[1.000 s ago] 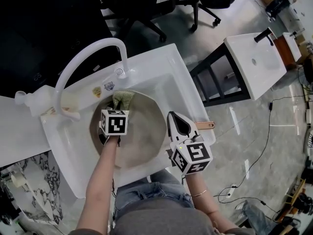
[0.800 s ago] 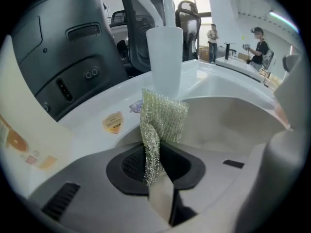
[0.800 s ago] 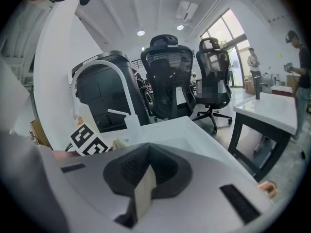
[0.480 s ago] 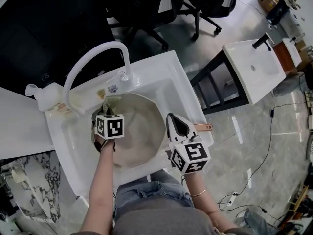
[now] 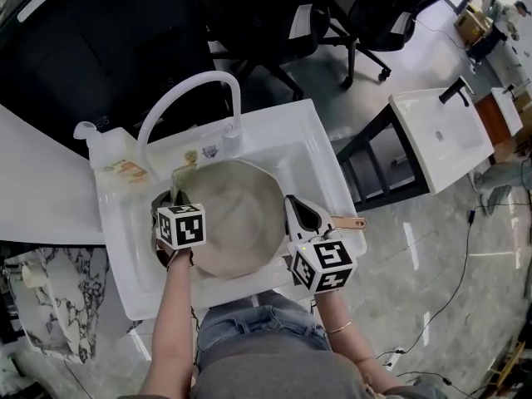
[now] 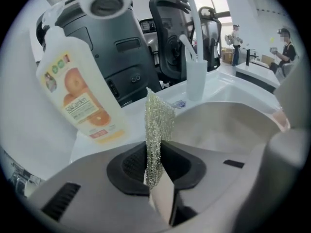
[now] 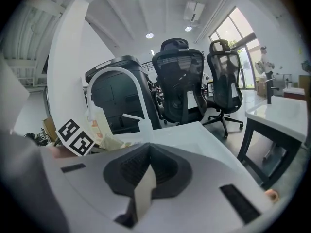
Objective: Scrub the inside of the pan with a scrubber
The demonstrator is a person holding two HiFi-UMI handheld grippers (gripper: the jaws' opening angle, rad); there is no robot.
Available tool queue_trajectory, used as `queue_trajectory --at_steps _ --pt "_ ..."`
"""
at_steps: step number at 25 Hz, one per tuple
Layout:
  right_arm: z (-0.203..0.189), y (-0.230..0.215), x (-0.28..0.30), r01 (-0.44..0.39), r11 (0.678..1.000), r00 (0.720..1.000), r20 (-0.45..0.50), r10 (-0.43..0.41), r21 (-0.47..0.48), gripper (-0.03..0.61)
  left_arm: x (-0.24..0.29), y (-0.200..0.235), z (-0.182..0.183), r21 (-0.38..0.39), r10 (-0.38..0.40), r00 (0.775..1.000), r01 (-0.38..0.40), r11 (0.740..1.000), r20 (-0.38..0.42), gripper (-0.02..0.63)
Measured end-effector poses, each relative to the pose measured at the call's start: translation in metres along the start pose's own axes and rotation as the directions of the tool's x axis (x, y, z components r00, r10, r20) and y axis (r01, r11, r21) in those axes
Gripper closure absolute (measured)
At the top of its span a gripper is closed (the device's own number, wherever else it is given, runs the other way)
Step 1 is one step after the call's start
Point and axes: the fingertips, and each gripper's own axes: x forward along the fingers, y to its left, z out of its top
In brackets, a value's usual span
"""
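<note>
The pale round pan [image 5: 241,214] lies in the white sink [image 5: 324,152], its copper handle [image 5: 351,221] pointing right. My left gripper [image 5: 174,196] is at the pan's left rim, shut on a green-silver mesh scrubber [image 5: 177,174]. In the left gripper view the scrubber [image 6: 158,125] stands up out of the shut jaws of that gripper [image 6: 155,178], with the pan's inside [image 6: 228,125] to the right. My right gripper [image 5: 293,202] hovers over the pan's right rim near the handle's root. Seen from its own camera, the right gripper [image 7: 146,188] is shut with nothing visible between the jaws.
A curved white faucet [image 5: 187,98] arches over the sink's back. An orange-labelled soap bottle [image 5: 116,166] stands at the back left, close to the left gripper [image 6: 77,96]. Office chairs [image 5: 332,23] and a second white sink [image 5: 440,127] stand beyond.
My left gripper has slid with the scrubber from the pan's far side toward its left rim. The right gripper has stayed by the handle. The head view has shifted.
</note>
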Motion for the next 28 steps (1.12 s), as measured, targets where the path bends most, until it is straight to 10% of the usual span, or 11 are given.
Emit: queue_trajectory --at_steps 7,12,17,23,28 --pt "0.002 0.011 0.002 -0.019 1.000 1.000 0.008 0.020 -0.009 0.568 -0.032 0.011 0.003 0.048 -0.056 0.996 0.053 0.997 0.064 0.538" --pt "0.003 0.011 -0.005 0.018 1.000 1.000 0.018 -0.018 -0.005 0.568 -0.037 -0.024 0.021 0.384 -0.175 0.978 0.120 0.916 0.111 0.540" --pt "-0.003 0.007 -0.017 0.063 0.998 0.998 0.019 -0.063 0.004 0.568 -0.026 -0.059 0.038 0.766 -0.167 0.975 -0.006 0.643 0.148 0.541" --pt "-0.011 0.000 -0.033 0.117 0.993 0.993 0.017 -0.117 0.031 0.568 -0.002 -0.075 0.026 0.966 -0.110 0.989 -0.068 0.249 0.098 0.545" --pt "-0.018 -0.004 -0.042 0.143 0.988 0.990 0.013 -0.143 0.054 0.568 0.005 -0.086 -0.025 0.991 -0.085 0.989 0.127 0.052 -0.122 0.546"
